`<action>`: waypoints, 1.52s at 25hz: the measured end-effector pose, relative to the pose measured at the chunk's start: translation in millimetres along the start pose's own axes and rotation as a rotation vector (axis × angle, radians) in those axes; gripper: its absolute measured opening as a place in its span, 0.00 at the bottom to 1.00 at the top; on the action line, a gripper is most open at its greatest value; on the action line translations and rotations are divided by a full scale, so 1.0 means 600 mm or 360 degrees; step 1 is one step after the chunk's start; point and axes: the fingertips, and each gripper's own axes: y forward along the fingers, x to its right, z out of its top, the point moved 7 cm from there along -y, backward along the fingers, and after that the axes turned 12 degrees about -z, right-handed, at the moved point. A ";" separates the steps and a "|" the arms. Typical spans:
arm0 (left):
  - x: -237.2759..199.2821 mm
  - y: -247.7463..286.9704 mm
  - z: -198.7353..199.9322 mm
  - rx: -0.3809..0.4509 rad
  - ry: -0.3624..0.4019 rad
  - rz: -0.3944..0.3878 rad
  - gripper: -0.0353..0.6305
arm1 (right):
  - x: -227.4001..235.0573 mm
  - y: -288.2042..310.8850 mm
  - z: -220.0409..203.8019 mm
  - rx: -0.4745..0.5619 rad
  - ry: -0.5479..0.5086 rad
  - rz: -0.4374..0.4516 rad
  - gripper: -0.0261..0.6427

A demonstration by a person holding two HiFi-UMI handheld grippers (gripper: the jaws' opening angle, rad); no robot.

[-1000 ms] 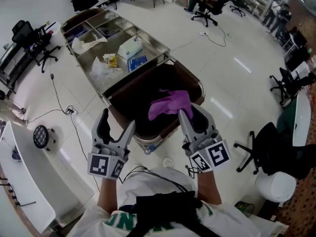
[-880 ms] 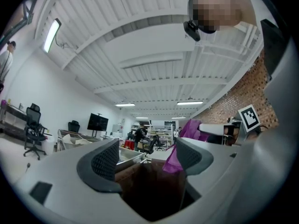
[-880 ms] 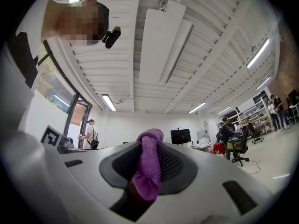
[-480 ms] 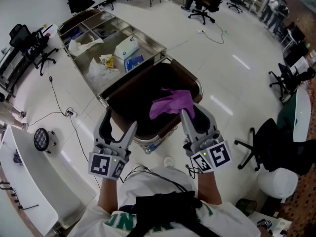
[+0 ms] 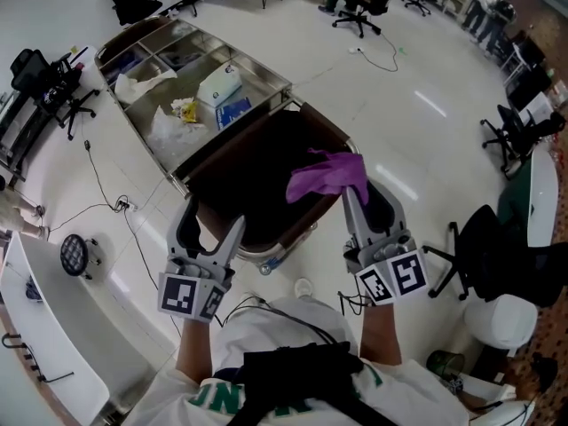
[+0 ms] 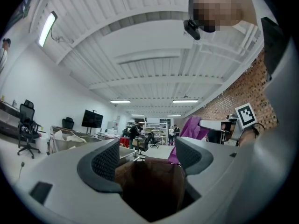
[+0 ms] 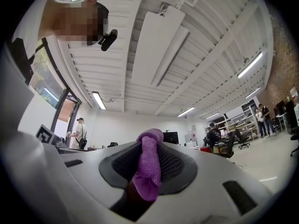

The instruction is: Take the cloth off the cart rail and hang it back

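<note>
Right gripper [image 5: 349, 195] clamped on a bunched fold of purple cloth [image 5: 327, 174], left gripper [image 5: 213, 219] apart and empty; cloth likely light, limp, best pinched near an edge.

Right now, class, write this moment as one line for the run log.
left gripper: open, empty | right gripper: shut on cloth | cloth: held up over cart | rehang: not yet done

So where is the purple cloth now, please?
Head view, right of centre: purple cloth pinched in the right tongs, over the dark brown bin.
</note>
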 end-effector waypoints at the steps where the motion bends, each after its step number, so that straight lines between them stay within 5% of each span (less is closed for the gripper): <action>1: 0.001 0.003 -0.001 -0.0003 -0.0003 -0.0005 0.61 | 0.011 -0.001 -0.001 -0.0006 -0.0005 -0.0031 0.22; 12: 0.003 0.019 -0.012 -0.0025 -0.0029 -0.0046 0.61 | 0.151 0.030 -0.096 -0.0291 -0.0092 -0.0383 0.22; 23: 0.010 0.028 -0.014 -0.0058 -0.0024 -0.0073 0.61 | 0.193 0.068 -0.275 -0.0755 -0.0063 -0.0461 0.24; 26: 0.011 0.030 -0.014 -0.0063 -0.0027 -0.0082 0.61 | 0.197 0.063 -0.286 -0.0778 -0.0040 -0.0484 0.28; 31: 0.013 0.034 -0.018 -0.0077 -0.0033 -0.0092 0.61 | 0.205 0.048 -0.284 -0.0793 0.0053 -0.0461 0.51; 38: 0.018 0.042 -0.022 -0.0082 -0.0038 -0.0123 0.61 | 0.202 0.008 -0.262 -0.0661 0.0158 -0.0466 0.51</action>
